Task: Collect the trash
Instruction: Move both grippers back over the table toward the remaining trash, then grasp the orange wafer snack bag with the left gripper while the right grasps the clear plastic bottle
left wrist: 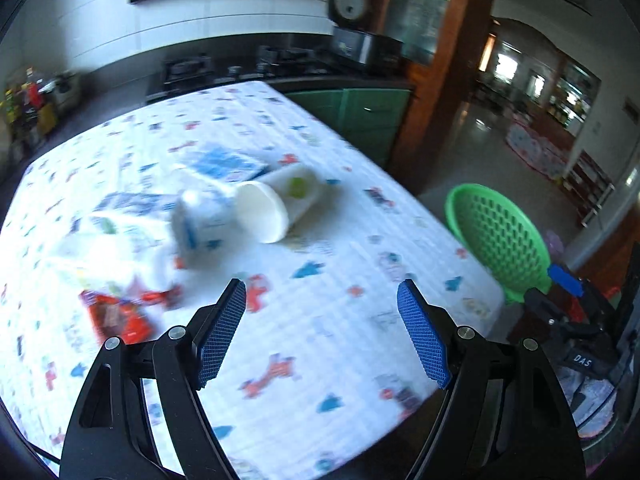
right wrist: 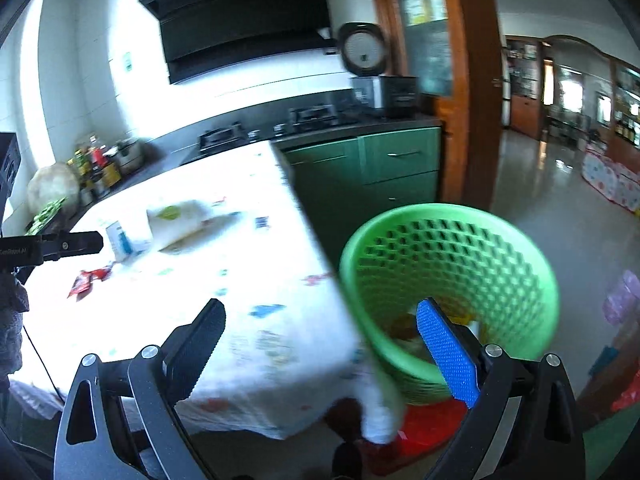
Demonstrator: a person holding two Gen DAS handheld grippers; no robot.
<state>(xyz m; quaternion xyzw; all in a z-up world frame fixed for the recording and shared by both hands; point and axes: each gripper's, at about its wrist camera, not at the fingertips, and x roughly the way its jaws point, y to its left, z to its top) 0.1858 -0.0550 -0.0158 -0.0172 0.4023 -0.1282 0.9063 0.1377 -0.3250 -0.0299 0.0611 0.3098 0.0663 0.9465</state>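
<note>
kitchen surface (left wrist: pixel 320 320) under a cartoon-print cloth carries a tipped white paper cup (left wrist: pixel 276 204), light and crushable; pinch its rim gently. both the left hand-held gripper (left wrist: pixel 322 300) and right hand-held gripper (right wrist: pixel 320 320) are released and empty, green perforated plastic basket (right wrist: pixel 452 264) beside the edge.

A big table (left wrist: pixel 320 320) stands in the kitchen. A white cloth (left wrist: pixel 348 360) with little red and blue pictures covers its top. A white paper cup (left wrist: pixel 276 204) lies on its side on the cloth. Just beside it sits a small white and blue carton (left wrist: pixel 200 224) (too blurry to read). A red wrapper (left wrist: pixel 116 316) lies flat near the carton. More white and blue packets (left wrist: pixel 224 164) lie behind the cup. On the shiny floor (right wrist: pixel 560 200), a green basket (right wrist: pixel 452 280) sits close to the table's corner.
</note>
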